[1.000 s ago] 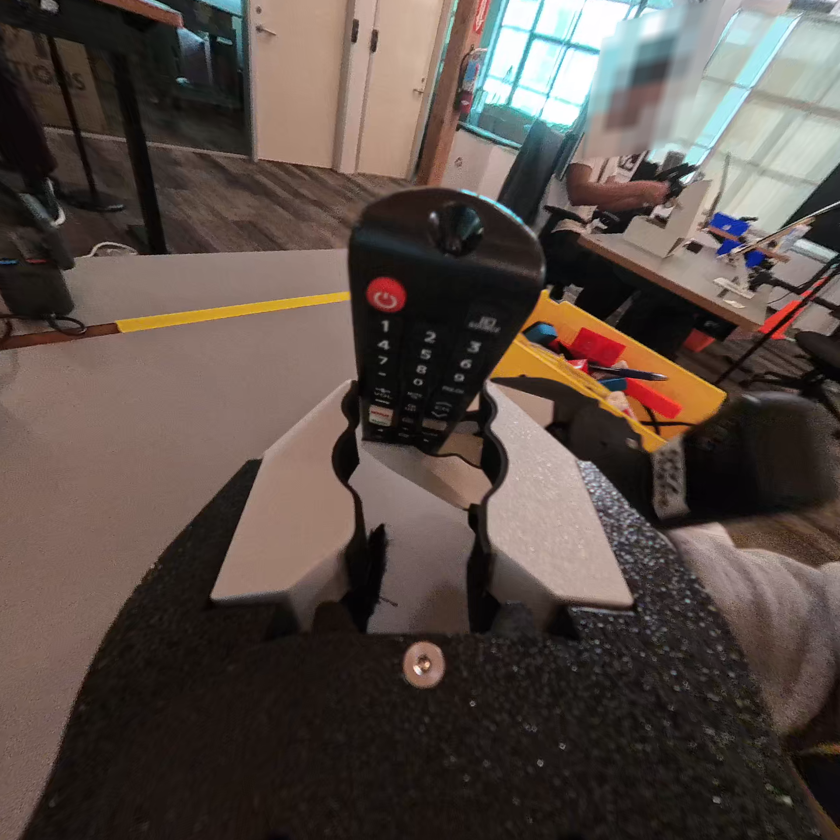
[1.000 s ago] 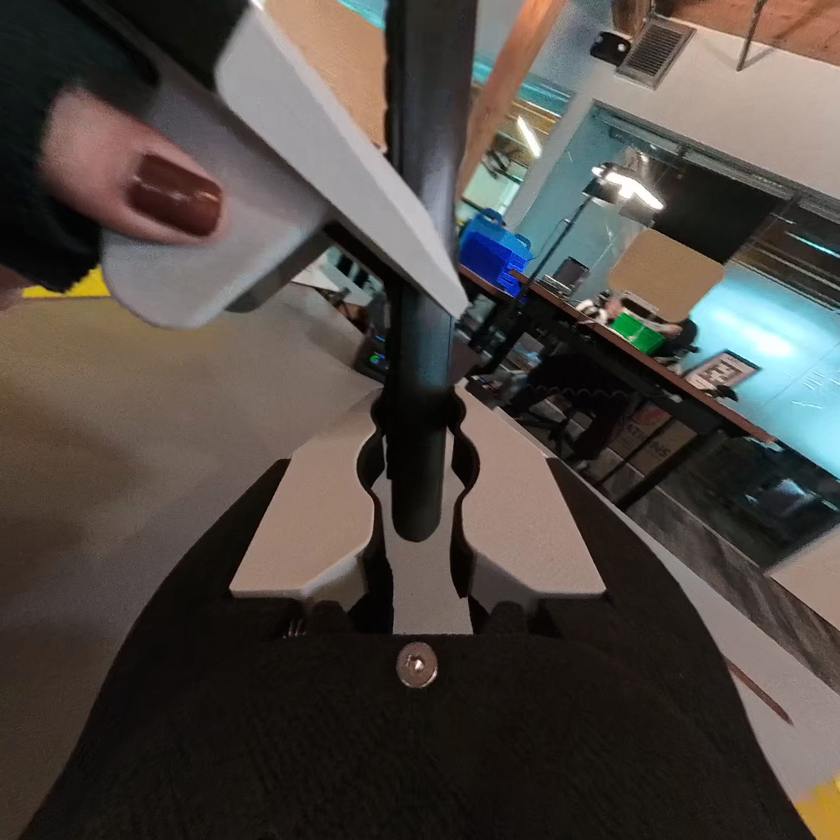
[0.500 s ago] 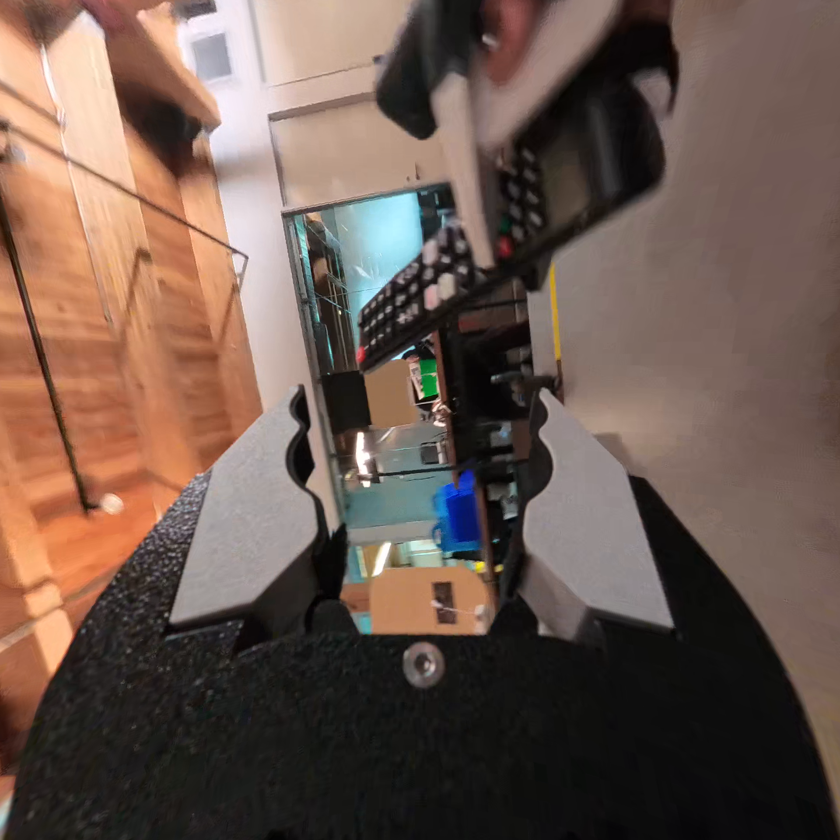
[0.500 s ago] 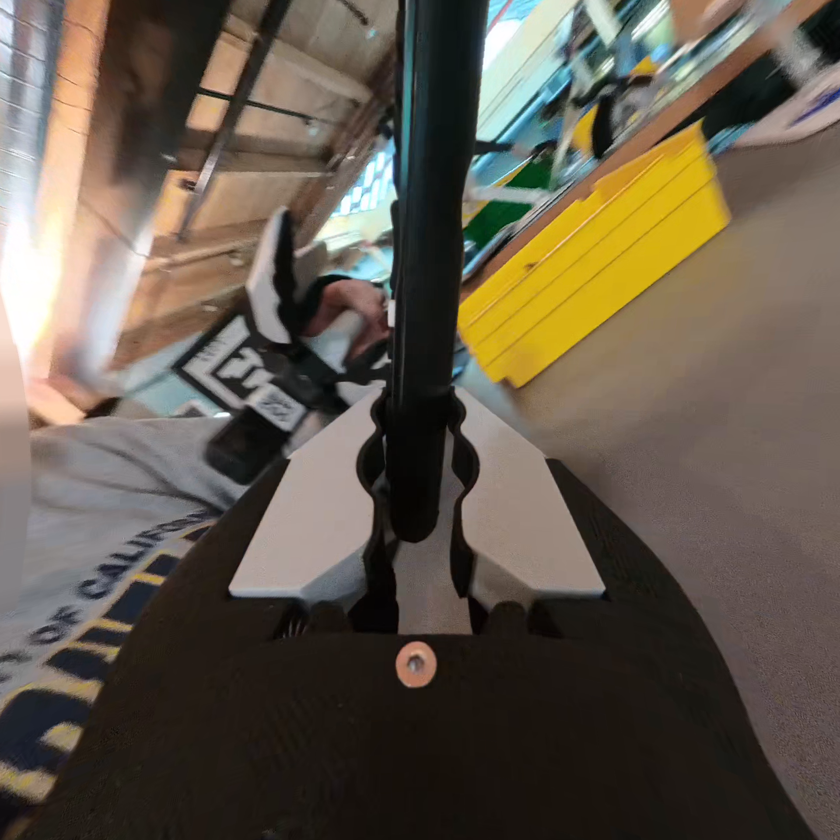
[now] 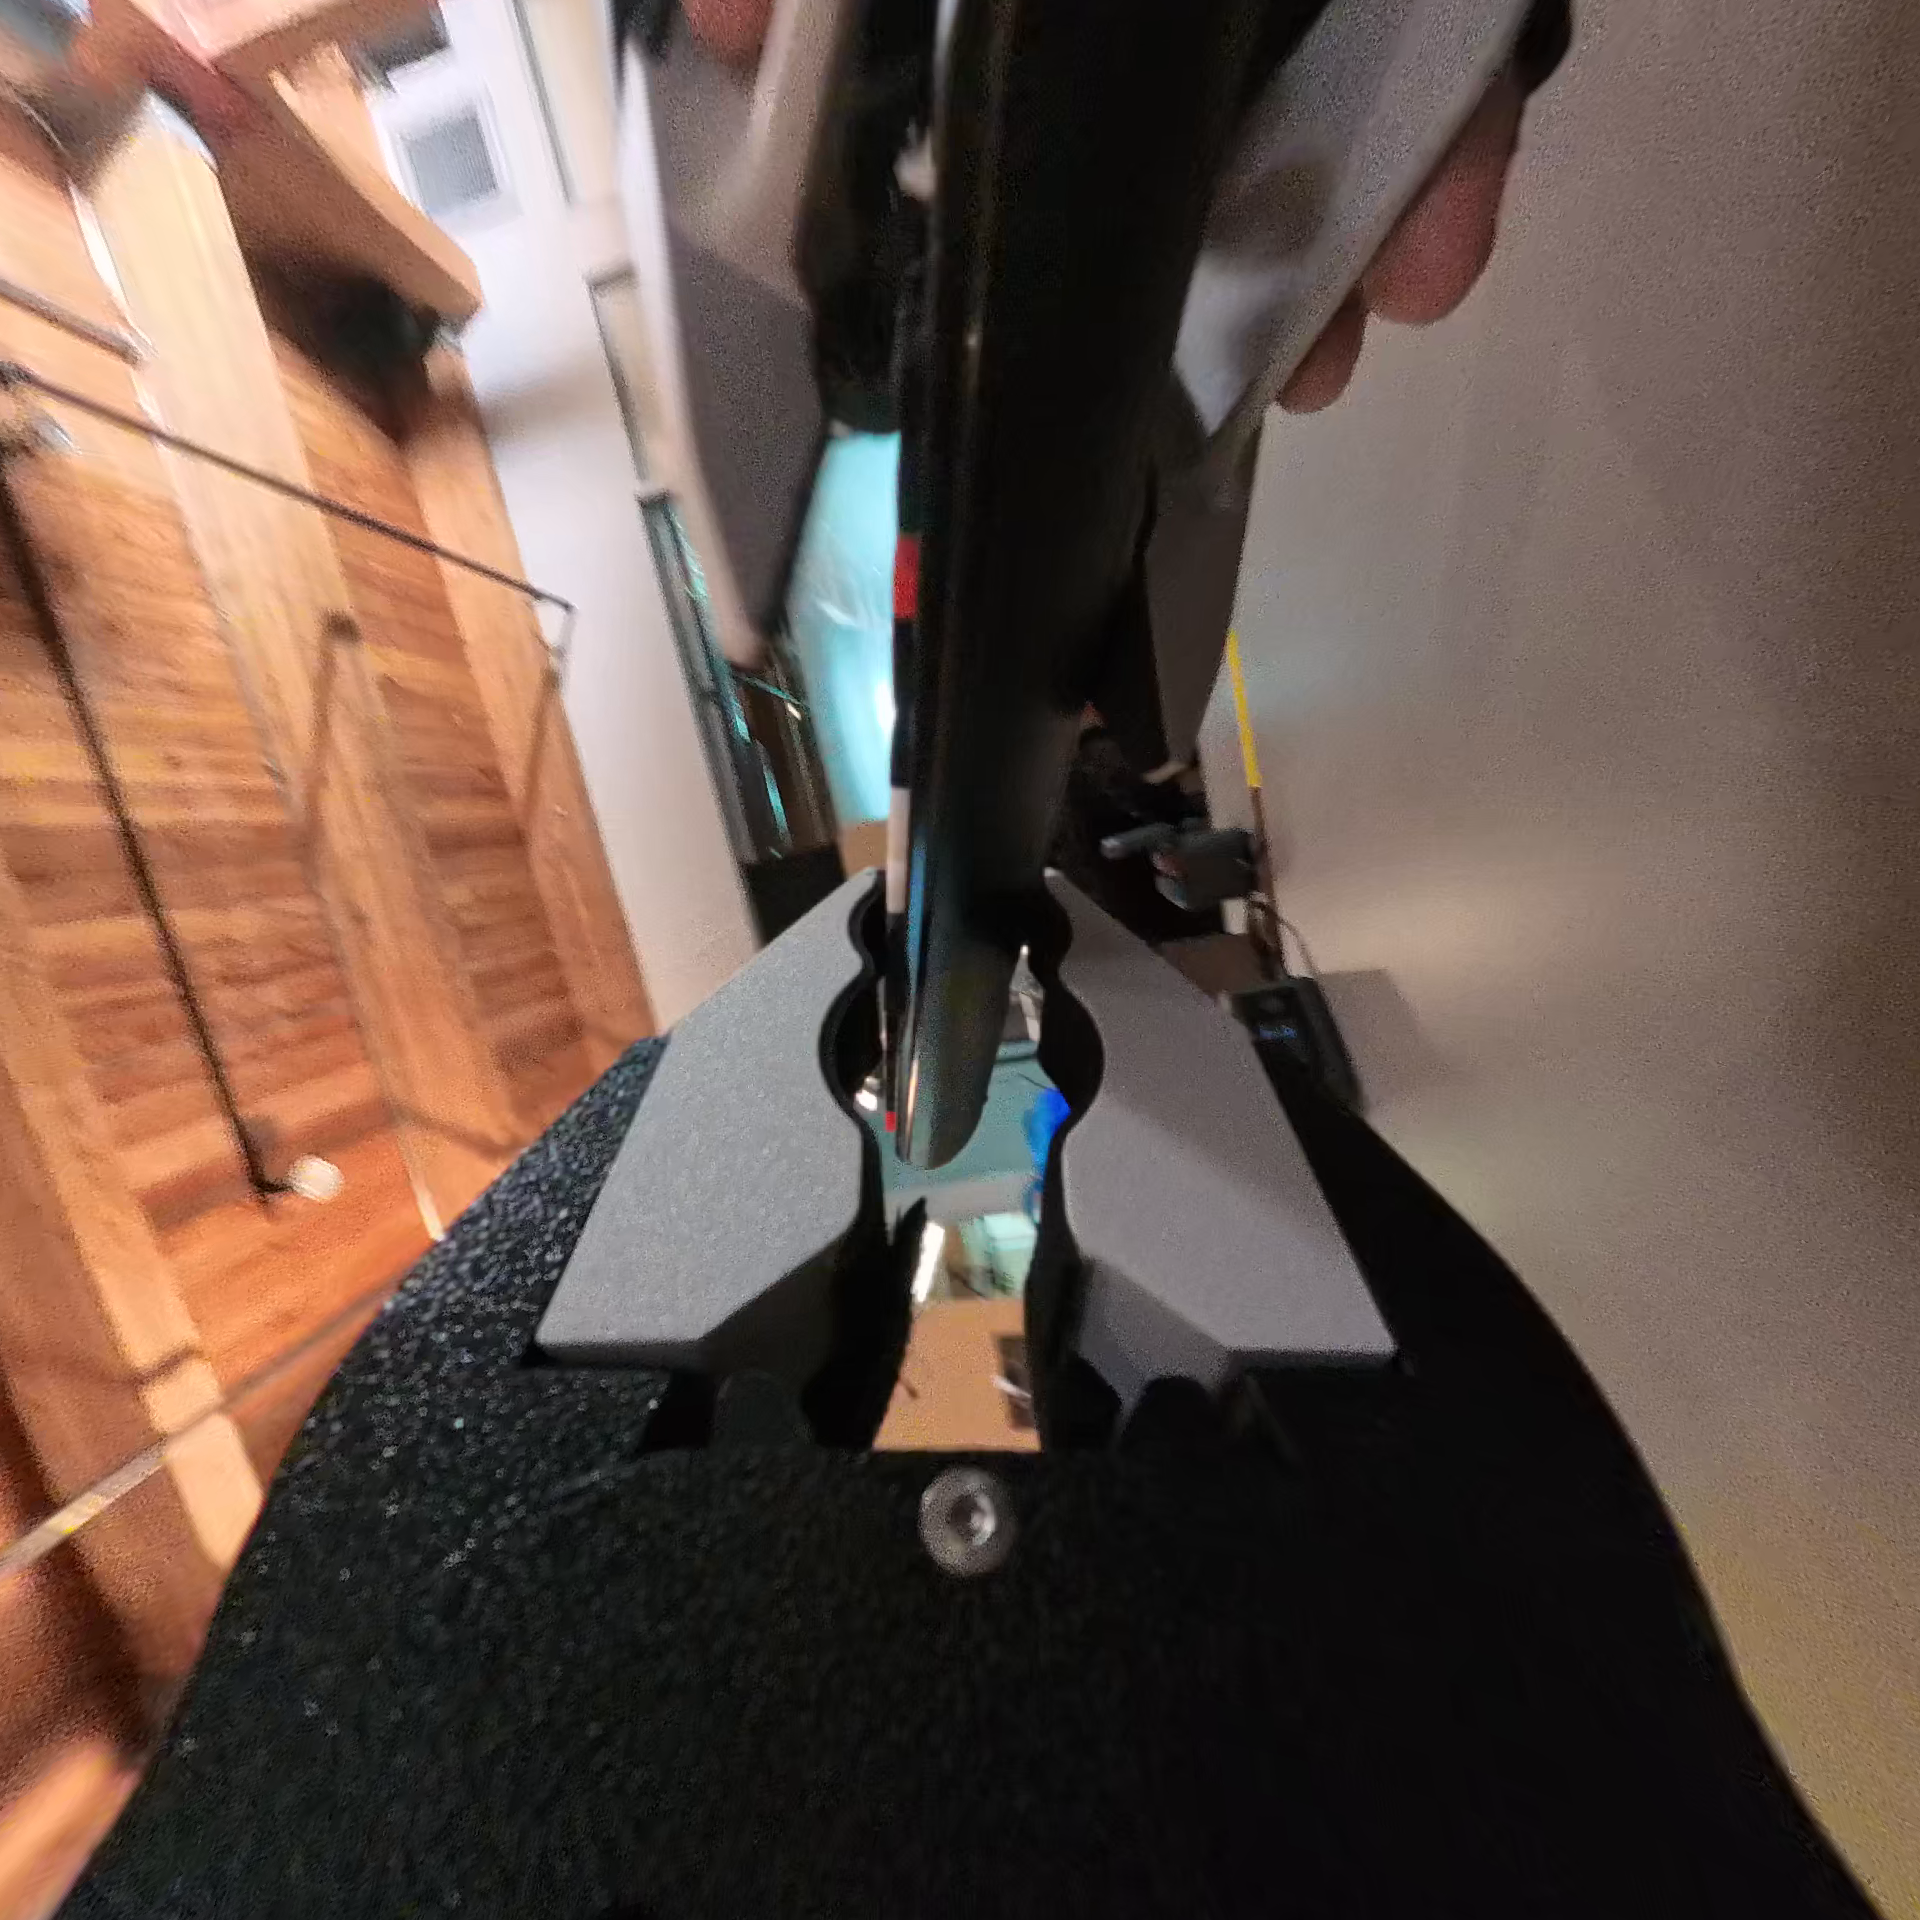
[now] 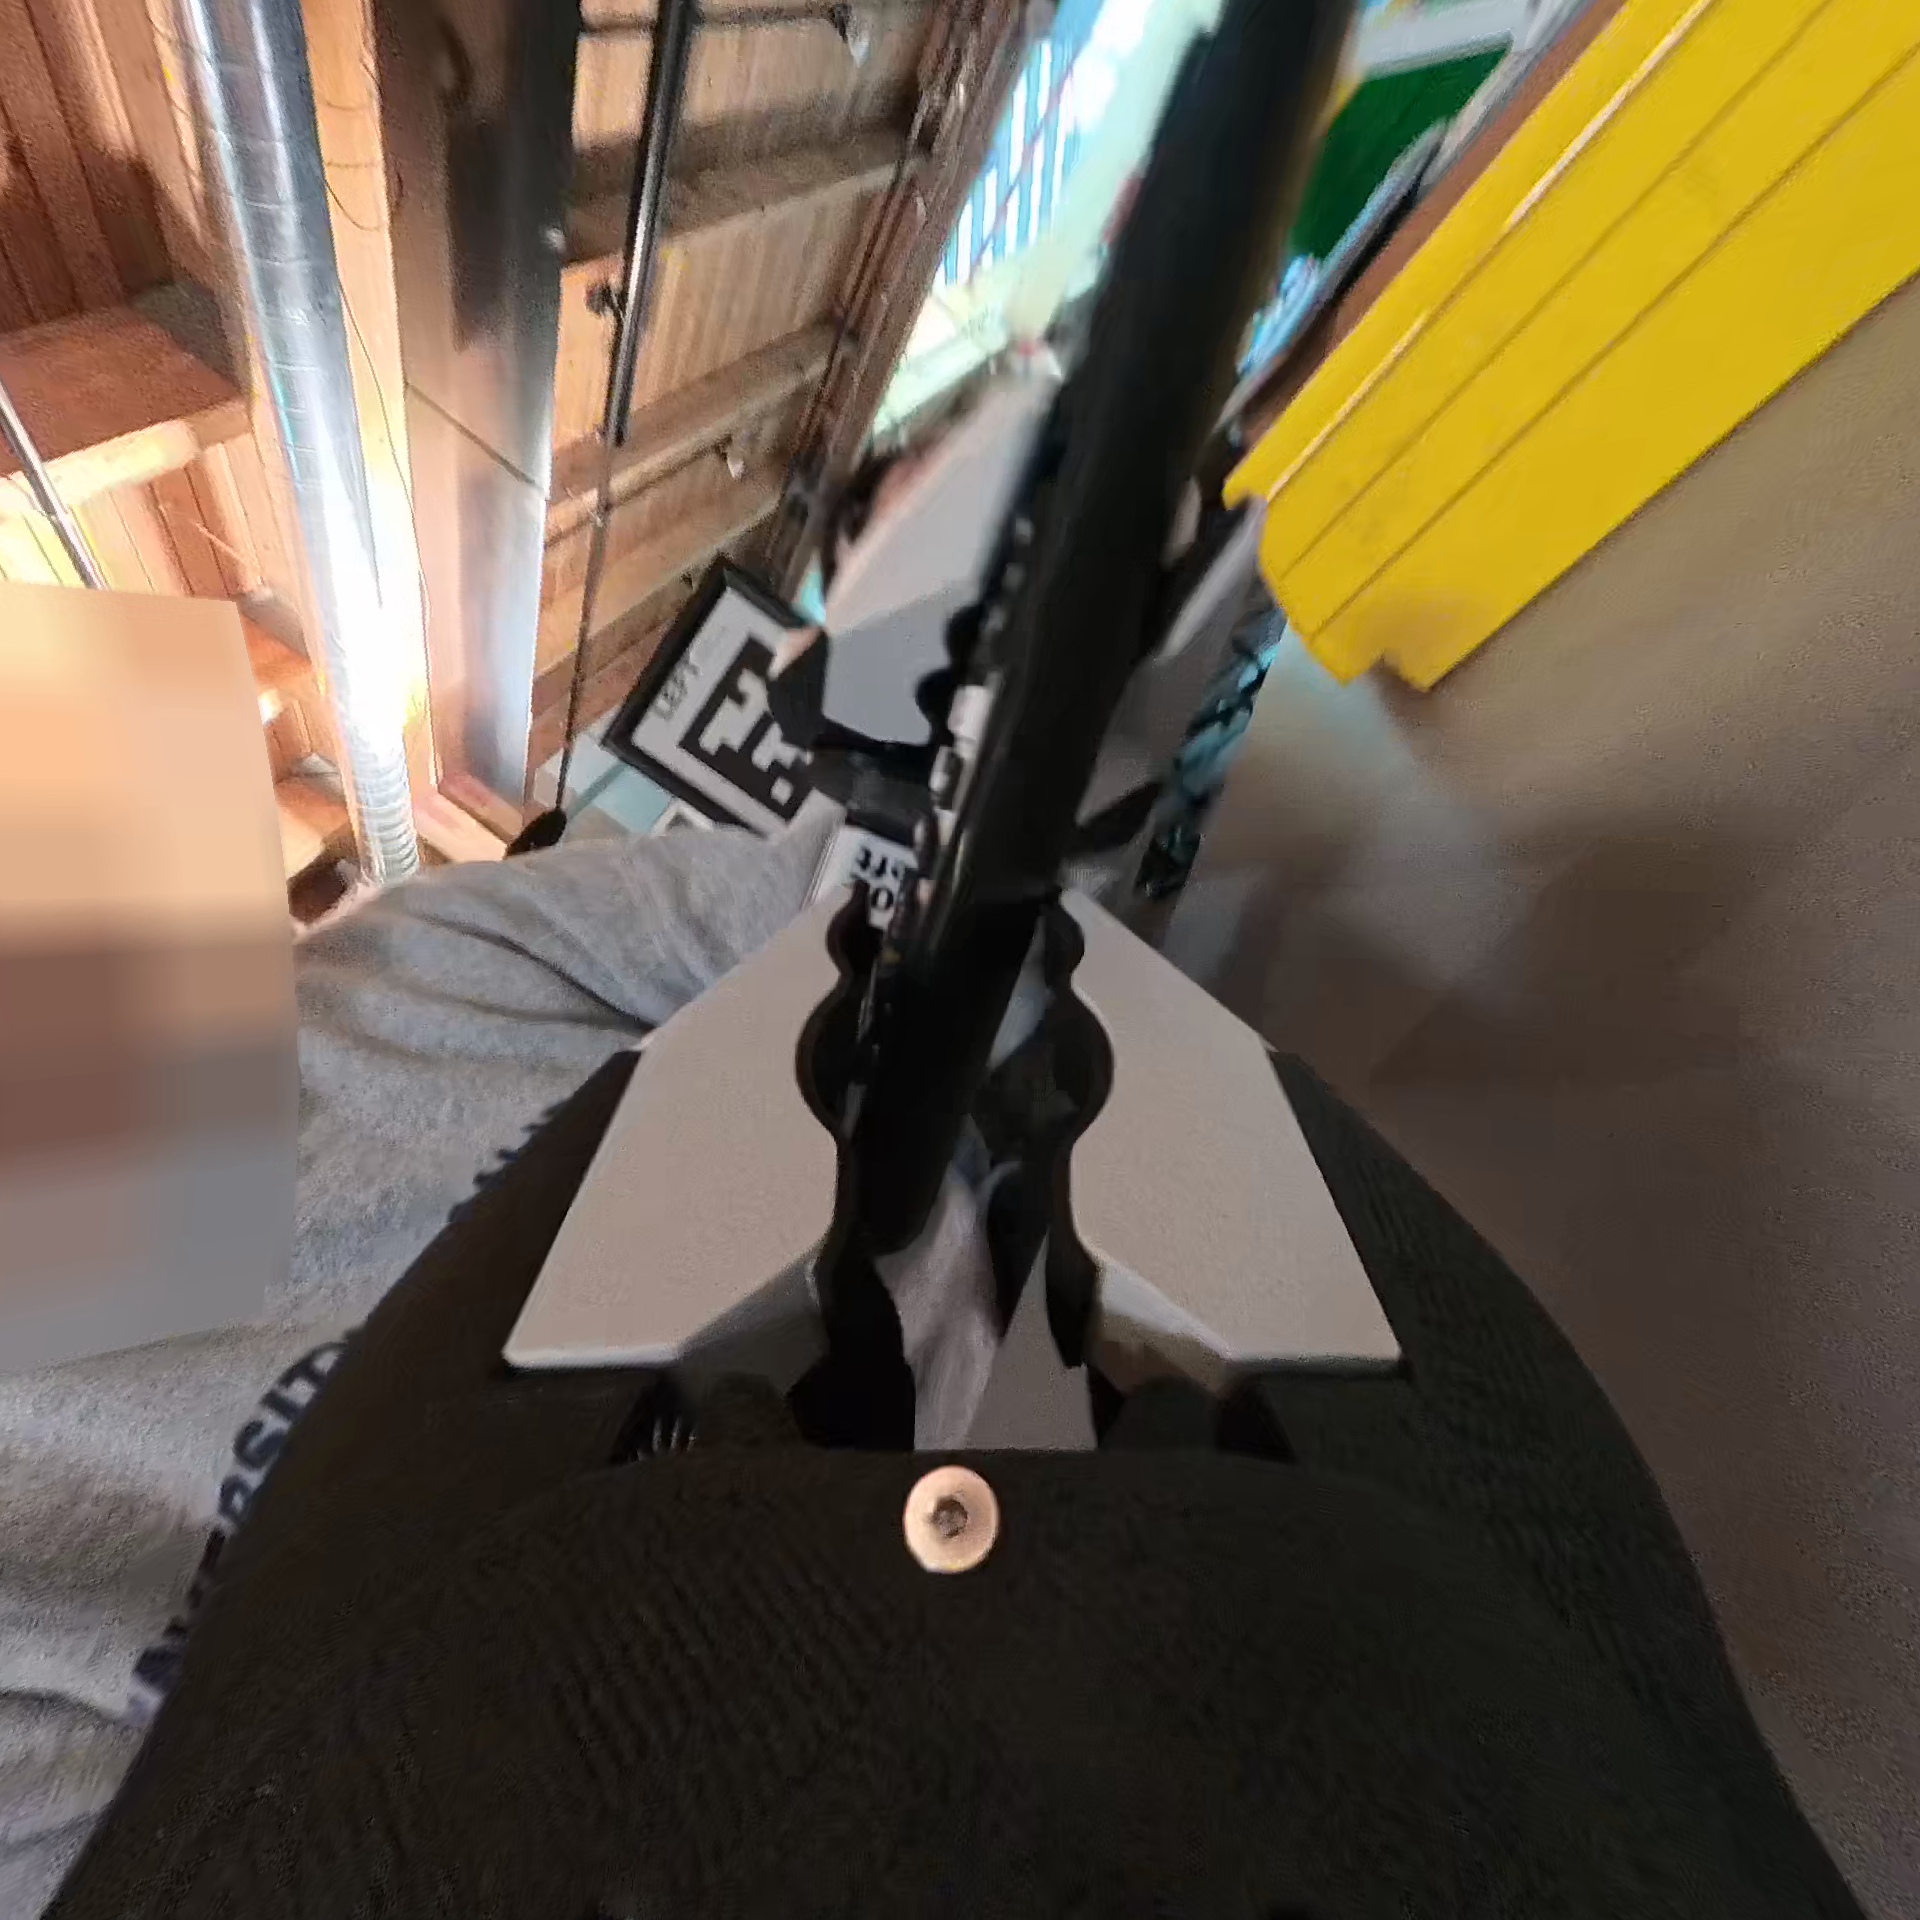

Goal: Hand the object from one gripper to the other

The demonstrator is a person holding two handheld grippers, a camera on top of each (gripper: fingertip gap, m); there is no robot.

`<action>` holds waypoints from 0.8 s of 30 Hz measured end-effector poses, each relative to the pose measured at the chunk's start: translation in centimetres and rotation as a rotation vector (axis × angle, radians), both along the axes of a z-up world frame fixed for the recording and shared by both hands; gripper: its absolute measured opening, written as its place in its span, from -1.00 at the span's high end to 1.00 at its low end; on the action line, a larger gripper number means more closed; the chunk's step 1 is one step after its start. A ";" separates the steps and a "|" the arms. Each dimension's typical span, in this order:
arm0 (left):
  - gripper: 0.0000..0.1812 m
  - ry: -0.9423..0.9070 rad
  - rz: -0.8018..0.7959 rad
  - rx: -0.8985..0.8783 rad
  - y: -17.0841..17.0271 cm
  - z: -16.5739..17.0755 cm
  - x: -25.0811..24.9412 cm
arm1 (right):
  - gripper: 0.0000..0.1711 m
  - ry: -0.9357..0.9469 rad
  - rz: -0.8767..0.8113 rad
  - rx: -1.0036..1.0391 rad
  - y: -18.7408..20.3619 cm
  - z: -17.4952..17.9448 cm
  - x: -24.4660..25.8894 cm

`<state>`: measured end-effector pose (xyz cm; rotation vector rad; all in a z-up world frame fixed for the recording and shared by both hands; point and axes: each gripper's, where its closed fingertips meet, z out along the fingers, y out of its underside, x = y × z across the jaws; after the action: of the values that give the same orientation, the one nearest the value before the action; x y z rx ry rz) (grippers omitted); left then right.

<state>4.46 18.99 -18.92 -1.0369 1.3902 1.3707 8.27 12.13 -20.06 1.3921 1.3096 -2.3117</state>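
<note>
- Left wrist view: long, slim black plastic remote control [image 5: 987, 644] seen edge-on, running from the top of the frame down into the gap of the left gripper [image 5: 961, 925].
- Left gripper's two grey textured fingers [image 5: 727, 1164] stand slightly apart; the remote's rounded end sits between their scalloped inner edges. It looks close against the left finger, with a sliver of background showing on the right side. Whether they press on it, cannot tell.
- A strip of small buttons, with a red one, shows along the remote's left edge.
- Far end of the remote, top of the view: the right gripper's grey finger and a person's fingertips [image 5: 1423, 239] wrapped beside it.
- Right wrist view: right gripper [image 6: 951, 925] has its grey fingers partly open, the remote [image 6: 1039, 727] slanting up to the right between them, its near end deep in the gap. It leans on the left finger; a gap shows at the right one. Firm hold or loose, cannot tell.
- Beyond, left: grey sweatshirt sleeve [image 6: 499, 966] and a black-and-white square marker tag [image 6: 727, 717].
- Far right: yellow plastic bin [image 6: 1558, 343] on a grey table surface [image 6: 1610, 883].
- Both views blurred.
</note>
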 end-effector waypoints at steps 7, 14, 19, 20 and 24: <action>0.75 -0.365 0.302 -0.076 0.9 -0.8 -5.7 | 0.40 0.218 -0.444 0.259 5.7 2.2 -0.6; 0.75 -0.271 0.469 -0.011 1.0 -0.6 -7.8 | 0.33 -0.068 -0.423 -0.131 7.0 0.7 -1.9; 0.75 -0.225 0.464 0.051 0.7 -0.5 -7.0 | 0.48 -0.077 -0.286 -0.356 5.4 1.0 -2.6; 0.75 -0.228 0.466 0.060 0.7 -0.5 -7.0 | 0.53 -0.072 -0.281 -0.368 5.3 1.1 -2.7; 0.73 -0.275 0.454 0.094 0.4 0.0 -6.8 | 0.67 -0.062 -0.277 -0.310 4.8 0.9 -2.8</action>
<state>-2.34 19.35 -18.88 -1.4762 0.9111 1.5244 5.49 16.89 -19.16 1.6008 0.7371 -2.4828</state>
